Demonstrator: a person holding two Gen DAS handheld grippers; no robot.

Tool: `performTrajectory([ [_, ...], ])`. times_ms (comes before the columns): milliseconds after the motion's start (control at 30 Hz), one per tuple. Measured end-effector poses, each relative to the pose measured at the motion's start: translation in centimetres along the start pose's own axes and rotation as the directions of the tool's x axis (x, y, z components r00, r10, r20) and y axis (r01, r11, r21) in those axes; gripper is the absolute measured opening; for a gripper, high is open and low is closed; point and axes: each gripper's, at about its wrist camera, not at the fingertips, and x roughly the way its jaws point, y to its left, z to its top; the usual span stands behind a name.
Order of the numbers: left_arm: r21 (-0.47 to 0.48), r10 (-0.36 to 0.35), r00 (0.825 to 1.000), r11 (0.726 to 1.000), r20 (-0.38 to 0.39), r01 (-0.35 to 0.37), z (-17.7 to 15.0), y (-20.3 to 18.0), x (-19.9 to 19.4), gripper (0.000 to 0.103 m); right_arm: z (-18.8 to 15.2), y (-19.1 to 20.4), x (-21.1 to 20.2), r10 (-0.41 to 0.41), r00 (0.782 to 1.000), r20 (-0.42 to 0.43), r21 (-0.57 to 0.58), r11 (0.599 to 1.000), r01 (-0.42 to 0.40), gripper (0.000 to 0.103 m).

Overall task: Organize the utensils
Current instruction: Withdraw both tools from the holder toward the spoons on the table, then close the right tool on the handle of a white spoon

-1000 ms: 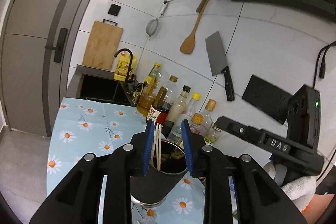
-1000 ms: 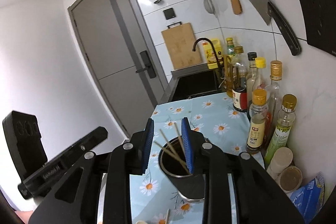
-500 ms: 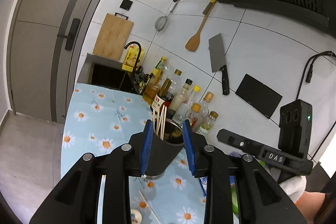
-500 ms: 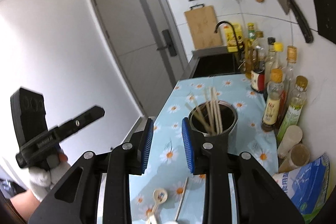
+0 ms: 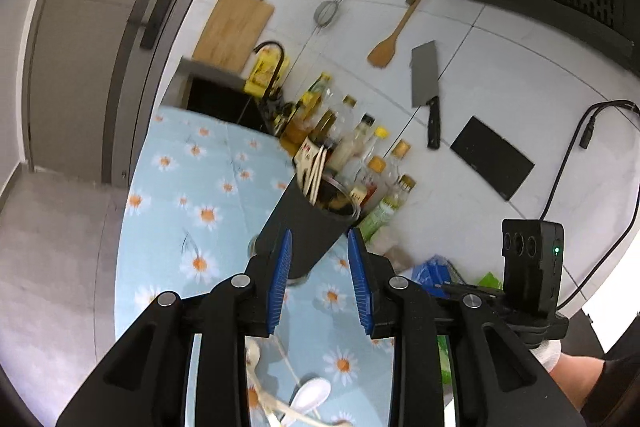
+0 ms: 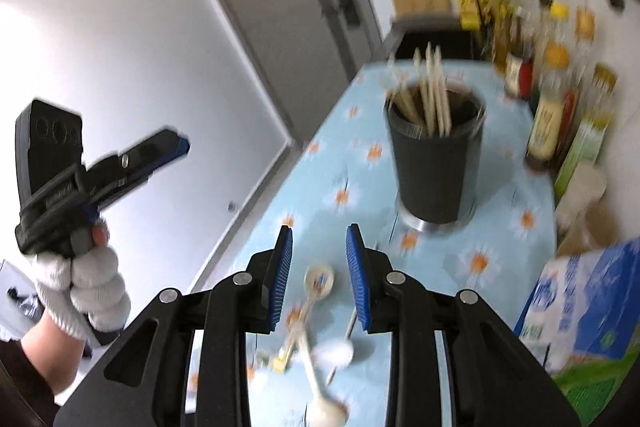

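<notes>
Fingers (image 6: 359, 279) of the right gripper (image 6: 319, 277) stand parted, grasping nothing, above a spoon (image 6: 319, 277) on the daisy-print table (image 6: 500, 247). Left gripper (image 5: 320, 283) is likewise released and empty. Beyond both stands the dark utensil holder (image 6: 436, 163) with chopsticks (image 6: 434, 95), beside bottles (image 6: 548, 107).

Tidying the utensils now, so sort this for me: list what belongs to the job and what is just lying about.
For the job:
utensil holder
chopsticks standing in it
spoons loose on the tablecloth

Just lying about:
sauce bottles along the wall
blue-and-white carton
cleaver, wooden spatula, strainer and cutting board on the wall
</notes>
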Motion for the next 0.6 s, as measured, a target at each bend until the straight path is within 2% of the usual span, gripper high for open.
performTrajectory([
  [133, -0.043, 0.015, 0.999, 0.999, -0.042, -0.017, -1.9, 1.3, 0.0, 0.028, -1.9, 0.5, 2.1, 0.03, 0.985, -0.17, 0.006, 1.0, -0.029, 0.03],
  [333, -0.098, 0.066, 0.994, 0.992, -0.087, -0.075, -5.3, 3.1, 0.1, 0.028, -4.8, 1.8, 5.6, 0.03, 0.932, -0.362, -0.033, 0.998, -0.045, 0.03],
  [433, -0.129, 0.084, 0.991, 0.987, -0.103, -0.097, -6.6, 4.0, 0.0, 0.028, -6.4, 2.9, 7.1, 0.025, 0.891, -0.452, -0.075, 0.995, -0.066, 0.03],
  [533, -0.17, 0.08, 0.99, 0.98, -0.116, -0.099, -8.1, 4.9, -0.3, 0.028, -8.2, 4.8, 8.7, -0.034, 0.851, -0.524, -0.185, 0.98, -0.075, 0.029],
  [600, -0.183, 0.078, 0.989, 0.978, -0.124, -0.1, -9.0, 5.3, -0.3, 0.028, -9.3, 5.4, 9.8, -0.095, 0.816, -0.57, -0.246, 0.968, -0.059, 0.029],
])
